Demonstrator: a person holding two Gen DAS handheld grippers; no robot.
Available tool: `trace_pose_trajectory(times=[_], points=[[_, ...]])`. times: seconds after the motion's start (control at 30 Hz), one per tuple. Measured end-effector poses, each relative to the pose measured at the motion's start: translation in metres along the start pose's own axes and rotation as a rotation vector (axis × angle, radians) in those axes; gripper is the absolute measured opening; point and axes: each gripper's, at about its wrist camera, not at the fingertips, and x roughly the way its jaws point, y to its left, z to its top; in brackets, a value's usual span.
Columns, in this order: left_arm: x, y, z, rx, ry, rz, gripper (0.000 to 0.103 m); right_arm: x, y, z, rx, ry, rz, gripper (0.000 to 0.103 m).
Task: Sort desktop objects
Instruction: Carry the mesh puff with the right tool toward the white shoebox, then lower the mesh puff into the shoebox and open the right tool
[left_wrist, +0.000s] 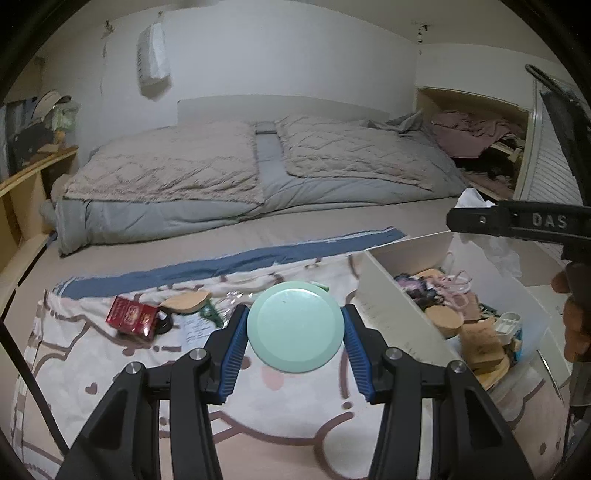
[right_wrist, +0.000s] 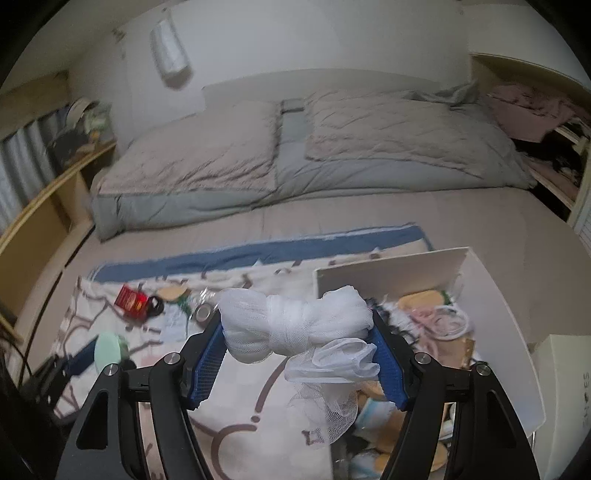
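Evidently light, both: left gripper (left_wrist: 294, 334) clamped edge-to-edge on rigid, slick mint disc (left_wrist: 293, 326) above blanket (left_wrist: 280, 413); right gripper (right_wrist: 297, 354) squeezing soft mesh bundle (right_wrist: 291, 325) beside box (right_wrist: 391, 273).

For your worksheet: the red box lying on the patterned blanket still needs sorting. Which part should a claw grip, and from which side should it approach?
Probably grip the red box across its two long edges, coming down from above. It lies flat on the blanket, so only its narrow sides offer parallel faces. Keep toward its left end: a black round object sits against its right end, crowding that side.
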Motion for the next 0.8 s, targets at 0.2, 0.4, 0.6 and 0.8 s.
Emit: trace_pose_trajectory(times=[0.2,0.4,0.6,0.8], points=[[-0.002,-0.029,0.012,-0.001,-0.016,-0.037,0.050,0.004,-0.035,-0.006,0.063,0.001,-0.060,0.072],[0.003,-0.059,0.018,0.012,-0.018,-0.053,0.050,0.012,-0.072,-0.013,0.059,0.028,-0.092,0.072],[0.013,-0.082,0.020,-0.005,-0.005,-0.072,0.050,0.020,-0.106,-0.023,0.023,0.082,-0.122,0.072],[0.029,-0.091,0.018,-0.092,0.013,-0.099,0.050,0.035,-0.132,-0.037,-0.016,0.153,-0.135,0.072]])
